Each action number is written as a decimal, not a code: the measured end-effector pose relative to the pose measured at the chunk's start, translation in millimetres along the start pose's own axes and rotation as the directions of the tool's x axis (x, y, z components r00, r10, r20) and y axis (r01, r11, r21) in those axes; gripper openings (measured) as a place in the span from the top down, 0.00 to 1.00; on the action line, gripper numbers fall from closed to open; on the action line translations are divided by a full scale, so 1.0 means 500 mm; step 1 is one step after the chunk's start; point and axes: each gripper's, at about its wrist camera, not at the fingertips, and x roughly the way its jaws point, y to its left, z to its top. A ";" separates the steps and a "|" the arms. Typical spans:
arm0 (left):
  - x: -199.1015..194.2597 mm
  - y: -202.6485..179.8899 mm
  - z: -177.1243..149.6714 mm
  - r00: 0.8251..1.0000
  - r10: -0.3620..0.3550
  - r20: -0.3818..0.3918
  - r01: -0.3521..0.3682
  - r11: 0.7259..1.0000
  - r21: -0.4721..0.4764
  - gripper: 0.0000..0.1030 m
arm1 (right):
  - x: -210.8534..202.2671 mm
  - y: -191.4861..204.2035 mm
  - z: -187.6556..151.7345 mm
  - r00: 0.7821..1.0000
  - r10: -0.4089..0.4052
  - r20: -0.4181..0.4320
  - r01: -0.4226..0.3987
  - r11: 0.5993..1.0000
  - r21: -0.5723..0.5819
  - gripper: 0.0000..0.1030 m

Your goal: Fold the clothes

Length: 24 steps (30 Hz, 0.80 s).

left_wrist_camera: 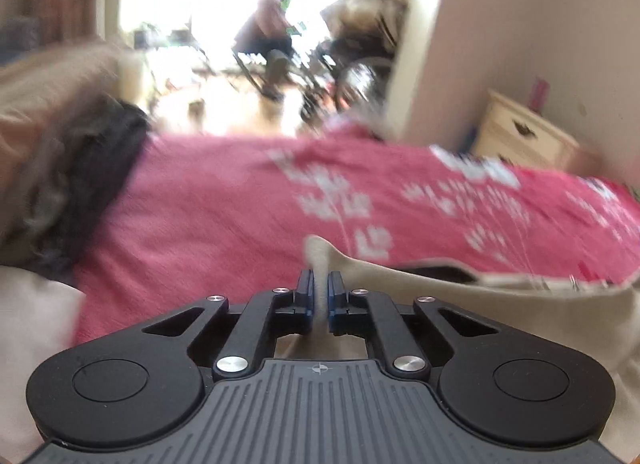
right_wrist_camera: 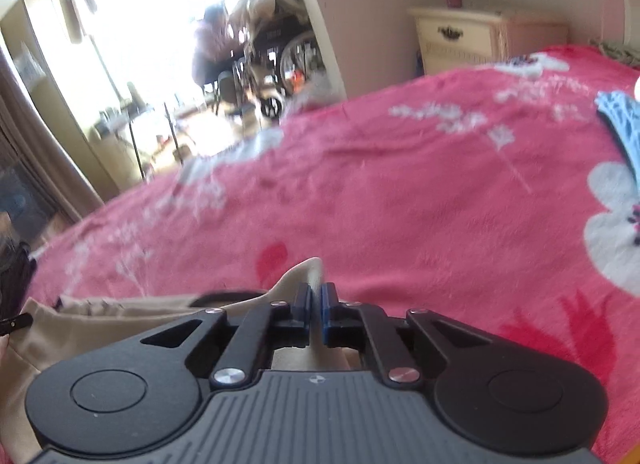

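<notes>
**Beige garment held at two points over the pink bedspread**

Item 1, nearest: left gripper (left_wrist_camera: 321, 296). Jaws drawn in tight on a pinch of beige garment (left_wrist_camera: 500, 304); a nub of cloth pokes up past the blue pads. The cloth runs off to the right of this gripper, toward the near edge of the bed.

Item 2: right gripper (right_wrist_camera: 317, 304). Jaws likewise closed on a fold of the same garment (right_wrist_camera: 120, 316), with cloth trailing to its left. A gathered hem or waistband with a dark opening shows between the two grips.

Item 3: pink bedspread (right_wrist_camera: 400, 204), white flower print, spread over the bed and carrying the garment along its near edge. Open blanket lies ahead of both grippers.

Item 4: dark clothing (left_wrist_camera: 92, 168), heaped at the bed's left edge. Blurred; kind not determinable.

Item 5: blue patterned thing (right_wrist_camera: 624, 132) at the bed's right edge. Only partly in frame.

Item 6, farthest: cream nightstand (right_wrist_camera: 460, 40) beyond the bed's far edge, against the wall.

Handling note (judgement): both grips look shallow, so keep them clamped and move the two grippers level and together. Keep the span between them taut so the edge lands straight on the open blanket, clear of the dark heap. Whether this is a spreading or a folding pass cannot be told.
</notes>
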 end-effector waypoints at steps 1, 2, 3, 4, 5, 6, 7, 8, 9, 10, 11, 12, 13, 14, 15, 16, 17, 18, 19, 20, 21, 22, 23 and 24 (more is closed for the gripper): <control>-0.007 0.000 0.002 1.000 0.004 0.016 -0.004 1.000 -0.017 0.96 | -0.002 0.001 0.000 1.000 0.000 0.011 0.000 1.000 -0.002 0.97; -0.014 -0.001 0.004 0.999 0.008 0.032 -0.007 0.999 -0.034 0.97 | -0.006 0.001 0.003 1.000 0.001 0.026 -0.002 1.000 0.003 0.97; -0.021 -0.002 0.007 0.999 0.012 0.048 -0.010 0.999 -0.047 0.97 | -0.011 0.002 0.005 0.999 0.003 0.041 -0.004 1.000 0.009 0.97; -0.029 -0.003 0.010 0.998 0.015 0.065 -0.011 0.999 -0.053 0.97 | -0.015 0.002 0.008 0.998 0.005 0.056 -0.006 1.000 0.014 0.97; -0.040 -0.004 0.013 0.996 0.016 0.083 -0.011 0.998 -0.060 0.97 | -0.020 0.003 0.011 0.997 0.007 0.071 -0.008 1.000 0.019 0.97; -0.048 -0.003 0.017 0.995 0.014 0.098 -0.008 0.998 -0.067 0.97 | -0.024 0.004 0.014 0.996 0.008 0.086 -0.011 1.000 0.024 0.97; -0.055 -0.001 0.020 0.994 0.011 0.109 -0.003 0.997 -0.072 0.97 | -0.028 0.004 0.016 0.995 0.010 0.101 -0.013 0.999 0.030 0.97; -0.057 0.001 0.023 0.993 0.012 0.114 -0.004 0.997 -0.071 0.97 | -0.033 0.005 0.019 0.993 0.011 0.116 -0.015 0.999 0.035 0.97; -0.053 0.002 0.024 0.994 0.018 0.112 -0.010 0.998 -0.067 0.97 | -0.037 0.005 0.022 0.991 0.013 0.131 -0.018 0.999 0.040 0.97; -0.044 0.002 0.024 0.995 0.023 0.101 -0.016 0.998 -0.066 0.97 | -0.041 0.006 0.024 0.989 0.014 0.146 -0.021 0.999 0.045 0.97; -0.032 0.002 0.022 0.996 0.029 0.083 -0.023 0.998 -0.067 0.97 | -0.046 0.006 0.027 0.987 0.015 0.161 -0.023 0.998 0.050 0.97; -0.017 0.001 0.019 0.997 0.036 0.065 -0.032 0.997 -0.069 0.97 | -0.036 0.001 0.028 0.988 0.012 0.153 -0.022 0.997 0.067 0.97; -0.002 0.001 0.015 0.998 0.045 0.048 -0.042 0.997 -0.069 0.97 | -0.021 -0.001 0.025 0.990 0.000 0.142 -0.011 0.997 0.077 0.97; 0.013 -0.001 0.011 0.998 0.058 0.037 -0.055 0.996 -0.064 0.97 | -0.006 -0.004 0.022 0.991 -0.012 0.131 0.000 0.996 0.087 0.97; 0.024 -0.002 0.006 0.997 0.070 0.030 -0.068 0.996 -0.062 0.97 | 0.011 -0.005 0.018 0.993 -0.027 0.119 0.016 0.996 0.091 0.97; 0.034 -0.003 0.003 0.997 0.080 0.025 -0.078 0.995 -0.064 0.97 | 0.028 -0.006 0.014 0.993 -0.043 0.107 0.033 0.995 0.095 0.97; 0.038 -0.002 0.002 0.996 0.083 0.024 -0.081 0.994 -0.074 0.97 | 0.040 -0.010 0.005 0.994 -0.052 0.099 0.042 0.993 0.107 0.97; 0.037 -0.001 0.003 0.996 0.085 0.031 -0.082 0.993 -0.081 0.97 | 0.048 -0.014 -0.003 0.993 -0.059 0.097 0.047 0.991 0.125 0.97; 0.034 -0.003 0.003 0.996 0.085 0.040 -0.082 0.994 -0.075 0.97 | 0.047 -0.015 -0.005 0.993 -0.057 0.108 0.041 0.989 0.140 0.97; 0.031 -0.004 0.003 0.995 0.086 0.049 -0.083 0.994 -0.068 0.97 | 0.045 -0.017 -0.008 0.991 -0.053 0.119 0.035 0.987 0.155 0.97; 0.032 -0.005 0.002 0.995 0.088 0.047 -0.085 0.995 -0.059 0.97 | 0.043 -0.015 -0.009 0.991 -0.054 0.121 0.036 0.988 0.150 0.97; 0.042 -0.007 -0.003 0.996 0.093 0.017 -0.092 0.995 -0.044 0.96 | 0.042 -0.013 -0.011 0.991 -0.056 0.122 0.038 0.989 0.146 0.97; 0.051 -0.008 -0.008 0.995 0.098 -0.013 -0.098 0.995 -0.028 0.96 | 0.049 -0.013 -0.013 0.993 -0.065 0.103 0.051 0.990 0.134 0.97; 0.062 -0.008 -0.012 0.994 0.104 -0.046 -0.104 0.994 -0.014 0.91 | 0.062 -0.017 -0.015 0.995 -0.070 0.066 0.061 0.990 0.131 0.96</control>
